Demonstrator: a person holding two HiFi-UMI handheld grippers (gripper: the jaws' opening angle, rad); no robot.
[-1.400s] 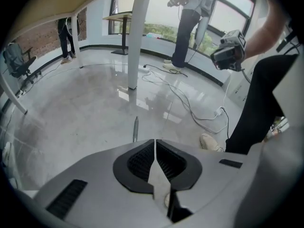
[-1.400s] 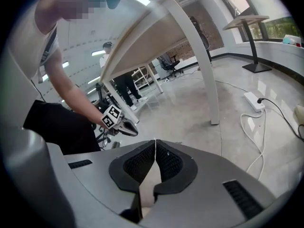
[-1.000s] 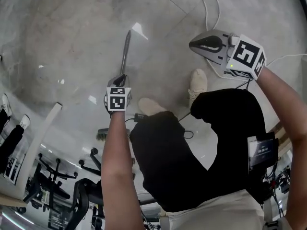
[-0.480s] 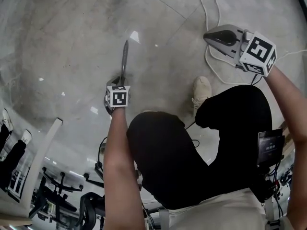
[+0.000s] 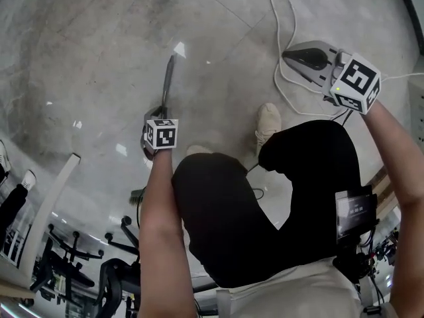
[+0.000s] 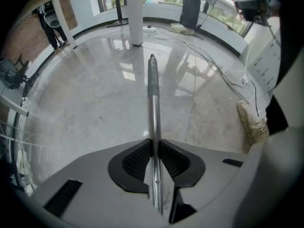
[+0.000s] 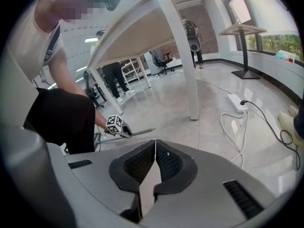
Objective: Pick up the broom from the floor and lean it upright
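The broom's thin metal handle [image 5: 169,78] lies on the grey floor and points away from me. Its bristle end is hidden behind my left arm. My left gripper [image 5: 161,113] points straight down over the handle. In the left gripper view the handle [image 6: 152,94] runs between the black pads [image 6: 138,158], which are closing and touch it on both sides. My right gripper [image 5: 286,53] hangs off to the right above the floor, shut with nothing in it [image 7: 155,144]. The right gripper view also shows the left gripper [image 7: 124,132] low on the handle.
A white cable [image 5: 285,18] loops over the floor near the right gripper, and a power strip [image 7: 236,101] lies further out. My shoe [image 5: 267,121] stands right of the handle. A white table leg [image 7: 183,56] and exercise bikes [image 5: 79,264] are nearby.
My left gripper has sunk lower onto the handle. The right gripper has drifted to the right, and my legs have shifted.
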